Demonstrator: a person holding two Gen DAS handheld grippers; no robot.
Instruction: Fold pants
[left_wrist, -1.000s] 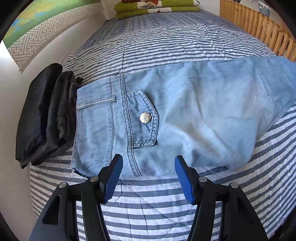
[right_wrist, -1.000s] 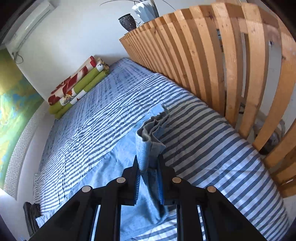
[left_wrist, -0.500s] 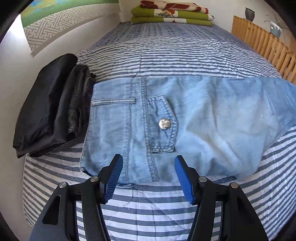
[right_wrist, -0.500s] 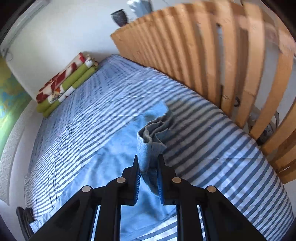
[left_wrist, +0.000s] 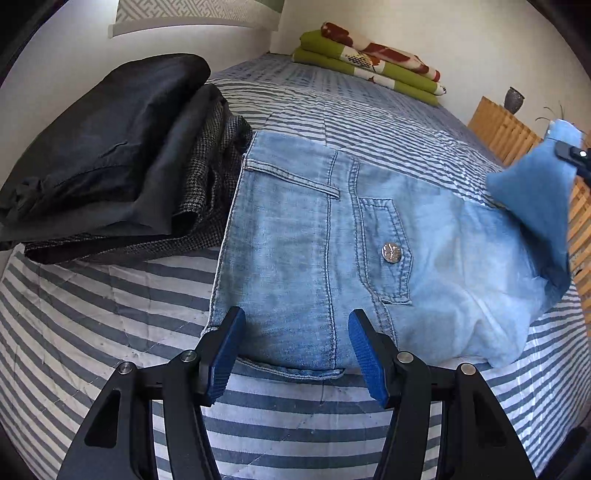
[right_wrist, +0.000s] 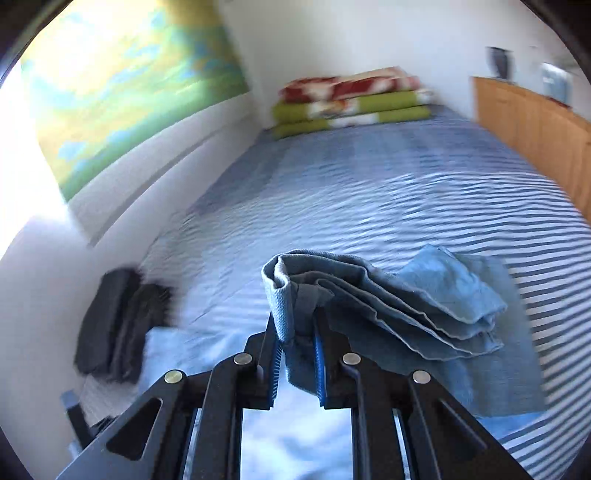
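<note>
Light blue denim pants (left_wrist: 314, 251) lie on the striped bed, waistband toward the left, a back pocket with a metal button facing up. My left gripper (left_wrist: 295, 343) hovers open just over the near edge of the waist part, nothing between its blue pads. My right gripper (right_wrist: 297, 354) is shut on the bunched hem end of the pant legs (right_wrist: 388, 306), lifted off the bed. In the left wrist view that raised leg end (left_wrist: 532, 188) hangs at the far right with the right gripper (left_wrist: 576, 155) partly visible above it.
A stack of folded dark clothes (left_wrist: 110, 155) lies against the pants' waistband on the left, beside the wall. Folded green and red blankets (left_wrist: 369, 62) sit at the bed's far end. A wooden slatted rail (left_wrist: 509, 133) runs along the right side. The striped bedcover (left_wrist: 110, 314) surrounds the pants.
My right gripper has swung the leg end up and leftward toward the waist, turning away from the wooden rail. My left gripper has moved closer over the waistband and rolled.
</note>
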